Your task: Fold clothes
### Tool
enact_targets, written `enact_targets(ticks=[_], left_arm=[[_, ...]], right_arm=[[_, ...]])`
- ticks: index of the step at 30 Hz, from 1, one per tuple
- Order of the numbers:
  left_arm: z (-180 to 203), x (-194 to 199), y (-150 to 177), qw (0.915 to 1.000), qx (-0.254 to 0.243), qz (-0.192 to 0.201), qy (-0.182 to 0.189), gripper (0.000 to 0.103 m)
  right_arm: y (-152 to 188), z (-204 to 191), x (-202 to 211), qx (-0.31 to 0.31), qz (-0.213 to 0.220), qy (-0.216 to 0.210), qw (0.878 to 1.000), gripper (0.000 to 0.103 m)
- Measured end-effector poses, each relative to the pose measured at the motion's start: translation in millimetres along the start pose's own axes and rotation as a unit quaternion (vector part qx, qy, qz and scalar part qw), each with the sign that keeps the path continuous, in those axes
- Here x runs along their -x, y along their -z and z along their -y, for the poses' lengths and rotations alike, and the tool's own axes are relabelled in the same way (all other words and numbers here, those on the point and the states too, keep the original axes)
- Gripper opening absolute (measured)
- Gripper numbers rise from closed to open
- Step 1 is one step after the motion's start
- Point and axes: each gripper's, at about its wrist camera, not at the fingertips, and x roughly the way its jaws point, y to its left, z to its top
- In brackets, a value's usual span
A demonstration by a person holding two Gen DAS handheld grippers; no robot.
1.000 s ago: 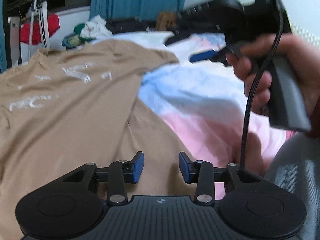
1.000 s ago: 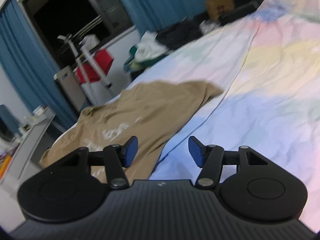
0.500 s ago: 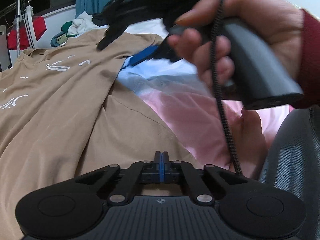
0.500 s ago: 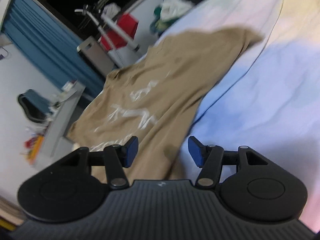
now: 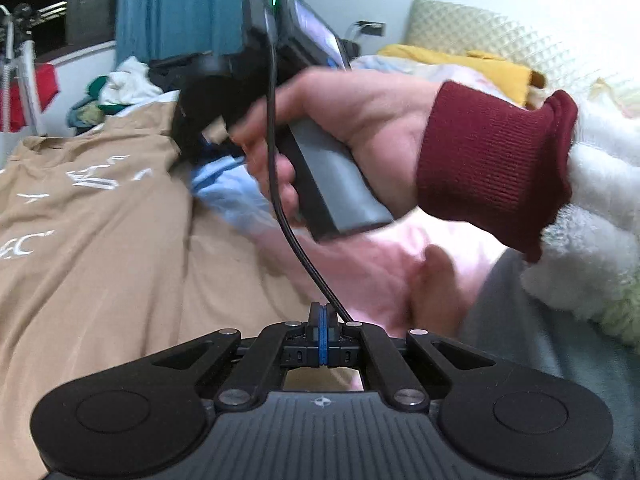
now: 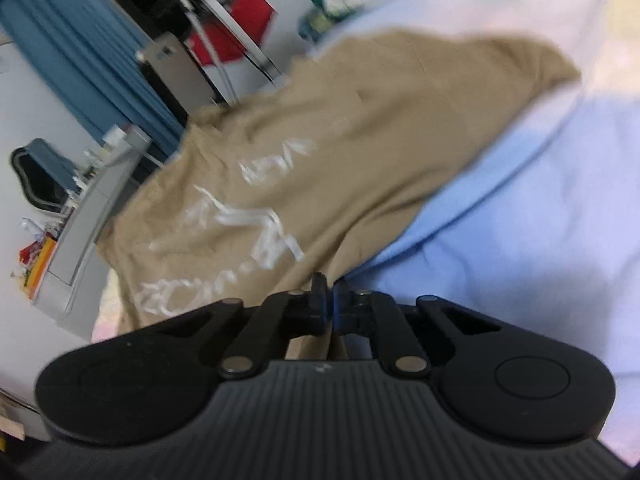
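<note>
A tan T-shirt [image 5: 100, 240] with white print lies spread on the pastel bedsheet [image 5: 380, 264]. My left gripper [image 5: 320, 316] is shut at the shirt's near edge, with tan cloth showing under its pads. In the right wrist view the same shirt [image 6: 380, 120] fills the middle. The jaws of my right gripper [image 6: 330, 286] are closing, almost together, on the shirt's side edge. The left wrist view shows that right gripper [image 5: 208, 136] from behind with a scrap of tan cloth pinched in it. It is held by a hand [image 5: 360, 128] in a maroon cuff.
A heap of clothes [image 5: 116, 88] lies at the bed's far end by a blue curtain [image 5: 200, 8]. A yellow blanket [image 5: 460, 64] is at the head of the bed. A grey desk [image 6: 92, 208] and a drying rack [image 6: 208, 32] stand beside the bed. A grey trouser leg [image 5: 540, 340] is at the near right.
Both grippers went from open to shut, the left first, then the right. The right gripper came down and closer to the shirt's side edge.
</note>
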Motion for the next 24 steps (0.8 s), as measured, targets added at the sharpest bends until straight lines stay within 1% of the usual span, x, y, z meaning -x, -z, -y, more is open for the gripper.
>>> enact_targets(ticks=[2, 4, 6, 8, 9, 10, 11, 12, 14, 17, 18, 20, 21, 22, 23, 24], left_arm=[[4.8, -0.1, 1.9, 0.9998, -0.016, -0.003, 0.015, 0.0], [9.9, -1.0, 5.2, 0.9996, -0.025, -0.005, 0.01, 0.0], [5.0, -6.1, 5.8, 0.9998, -0.018, -0.008, -0.006, 0.0], [-1.0, -10.1, 5.2, 0.9994, -0.008, -0.008, -0.032, 0.002], [-3.7, -11.8, 4.9, 0.999, -0.003, -0.008, -0.044, 0.012], [-5.4, -13.0, 4.5, 0.9986, 0.003, -0.008, -0.052, 0.018], [-7.1, -14.3, 4.1, 0.9982, 0.009, -0.008, -0.059, 0.038], [-8.3, -15.5, 3.8, 0.9976, 0.015, -0.008, -0.067, 0.054], [-5.5, -19.7, 2.8, 0.9966, 0.023, -0.008, -0.078, 0.059], [-0.4, -34.0, 3.3, 0.9959, 0.037, -0.034, -0.075, 0.059], [2.6, -38.6, 4.3, 0.9958, 0.033, -0.041, -0.076, 0.058], [14.1, -44.3, 8.2, 0.9953, 0.003, -0.04, -0.088, 0.054], [18.7, -45.2, 12.4, 0.9947, -0.003, -0.042, -0.094, 0.041], [23.3, -46.0, 16.7, 0.9941, -0.009, -0.043, -0.099, 0.032], [27.4, -47.1, 20.5, 0.9934, -0.015, -0.044, -0.105, 0.015], [27.8, -49.2, 20.9, 0.993, -0.018, -0.044, -0.109, 0.005]], right_arm=[[-6.3, -5.2, 14.4, 0.008, 0.025, -0.012, 1.0, 0.005], [-9.1, -6.9, 24.8, 0.019, 0.041, -0.009, 0.999, 0.005], [-9.8, -2.2, 27.4, 0.015, 0.04, -0.008, 0.999, 0.005], [-9.4, 5.8, 21.5, -0.007, 0.028, -0.01, 1.0, 0.005], [-9.1, 8.8, 18.1, -0.017, 0.021, -0.01, 1.0, 0.005], [-8.4, 10.4, 14.9, -0.023, 0.013, -0.008, 1.0, 0.006], [-7.6, 10.4, 12.8, -0.025, 0.009, -0.007, 1.0, 0.006], [-6.8, 8.9, 12.1, -0.024, 0.008, -0.008, 1.0, 0.007], [-5.2, 5.4, 11.3, -0.021, 0.007, -0.01, 1.0, 0.007], [-3.3, -1.4, 13.0, -0.014, 0.011, -0.014, 1.0, 0.007], [-3.4, -2.8, 13.5, -0.014, 0.013, -0.013, 1.0, 0.007], [-3.7, -3.9, 15.0, -0.013, 0.015, -0.013, 1.0, 0.007], [-3.9, -4.1, 15.1, -0.011, 0.015, -0.012, 1.0, 0.007], [-4.2, -4.6, 14.8, -0.008, 0.013, -0.011, 1.0, 0.007], [-4.5, -4.8, 14.6, -0.005, 0.012, -0.011, 1.0, 0.007], [-4.9, -4.9, 14.7, -0.004, 0.011, -0.011, 1.0, 0.007]])
